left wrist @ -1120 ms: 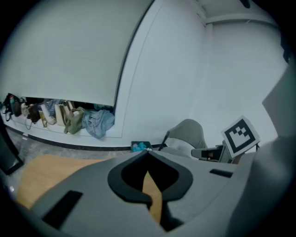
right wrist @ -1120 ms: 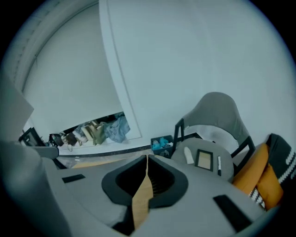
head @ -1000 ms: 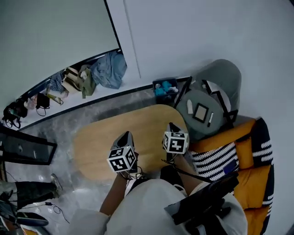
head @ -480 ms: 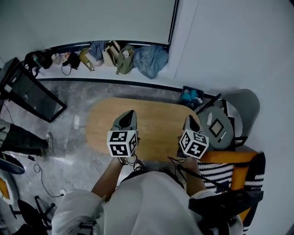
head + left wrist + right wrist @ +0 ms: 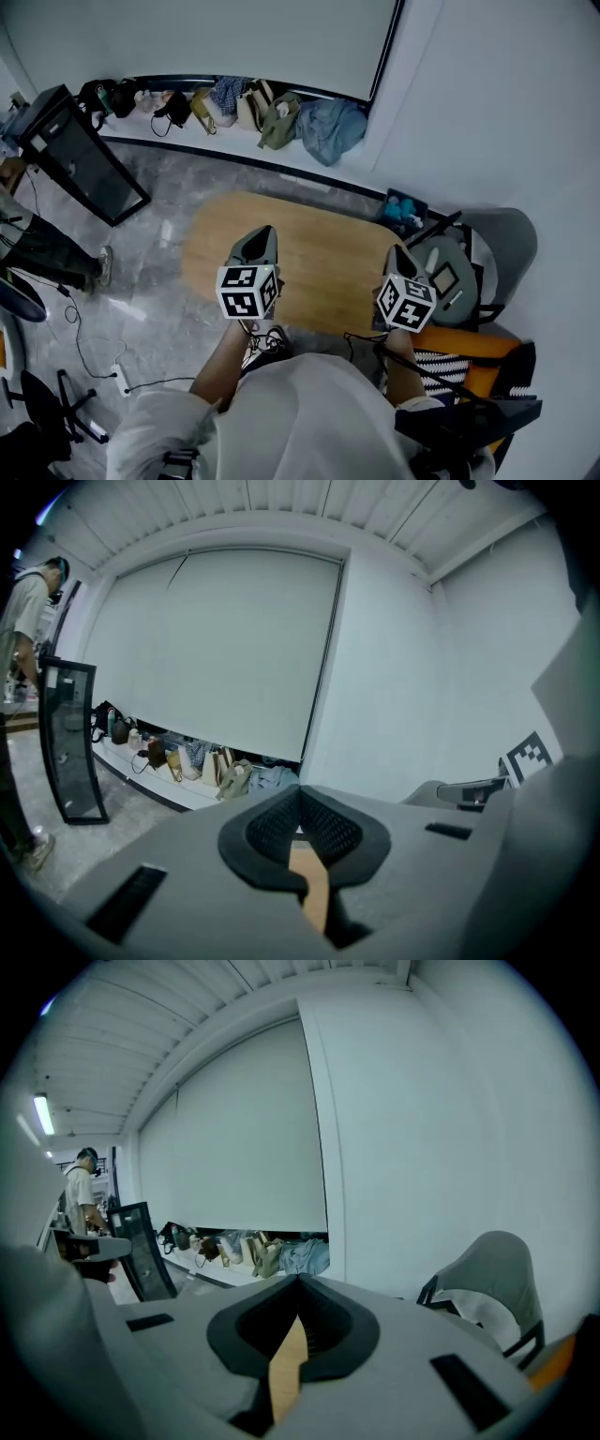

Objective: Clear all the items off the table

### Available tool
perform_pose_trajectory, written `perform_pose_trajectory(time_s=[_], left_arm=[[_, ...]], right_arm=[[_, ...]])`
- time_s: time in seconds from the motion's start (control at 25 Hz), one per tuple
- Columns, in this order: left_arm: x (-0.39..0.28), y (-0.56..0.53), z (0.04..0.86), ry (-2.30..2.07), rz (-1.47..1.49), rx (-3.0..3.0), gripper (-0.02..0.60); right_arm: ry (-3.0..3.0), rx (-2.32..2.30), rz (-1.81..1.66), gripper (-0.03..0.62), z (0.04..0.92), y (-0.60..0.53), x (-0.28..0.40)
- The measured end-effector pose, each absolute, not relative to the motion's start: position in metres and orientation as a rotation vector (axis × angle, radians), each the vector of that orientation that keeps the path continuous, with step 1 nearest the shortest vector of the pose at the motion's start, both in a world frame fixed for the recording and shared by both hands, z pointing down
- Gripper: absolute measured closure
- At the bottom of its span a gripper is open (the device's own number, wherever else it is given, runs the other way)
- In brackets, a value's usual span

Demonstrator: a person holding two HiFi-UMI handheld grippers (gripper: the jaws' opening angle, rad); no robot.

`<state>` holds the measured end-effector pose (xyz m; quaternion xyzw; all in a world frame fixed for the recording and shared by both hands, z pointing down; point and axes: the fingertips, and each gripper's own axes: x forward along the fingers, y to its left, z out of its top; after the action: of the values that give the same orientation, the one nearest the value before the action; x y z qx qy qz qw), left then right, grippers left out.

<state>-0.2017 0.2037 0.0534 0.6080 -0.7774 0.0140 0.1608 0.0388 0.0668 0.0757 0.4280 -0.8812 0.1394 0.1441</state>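
The oval wooden table (image 5: 314, 248) lies below me, and no item shows on its top. My left gripper (image 5: 263, 233) hovers over the table's near left part, its jaws closed together with nothing between them. My right gripper (image 5: 395, 252) hangs over the table's right end, jaws shut and holding nothing. In the left gripper view the left gripper (image 5: 300, 790) points toward the far wall, and a strip of the wooden table (image 5: 315, 892) shows through the jaws' window. The right gripper (image 5: 300, 1282) shows the same closed tip in the right gripper view.
A small round grey table (image 5: 442, 292) with a few small items stands just right of the wooden table, a grey chair (image 5: 506, 246) behind it. A blue bin (image 5: 403, 208), bags along the wall (image 5: 272, 111), a black panel (image 5: 82, 155) and a standing person (image 5: 42, 251) surround the area.
Both grippers have risen and spread apart, the right one going toward the table's right end. The head view has swung left, and the room's left side shows.
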Motion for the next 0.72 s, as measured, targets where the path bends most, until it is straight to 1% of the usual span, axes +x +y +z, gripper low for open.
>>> perform_pose_trajectory(time_s=[0.72], left_arm=[[-0.184,0.182,0.054,-2.198,0.09,1.778,0.574]], right_arm=[[-2.534,1.299,0.413,0.571,0.067,0.06,0.066]])
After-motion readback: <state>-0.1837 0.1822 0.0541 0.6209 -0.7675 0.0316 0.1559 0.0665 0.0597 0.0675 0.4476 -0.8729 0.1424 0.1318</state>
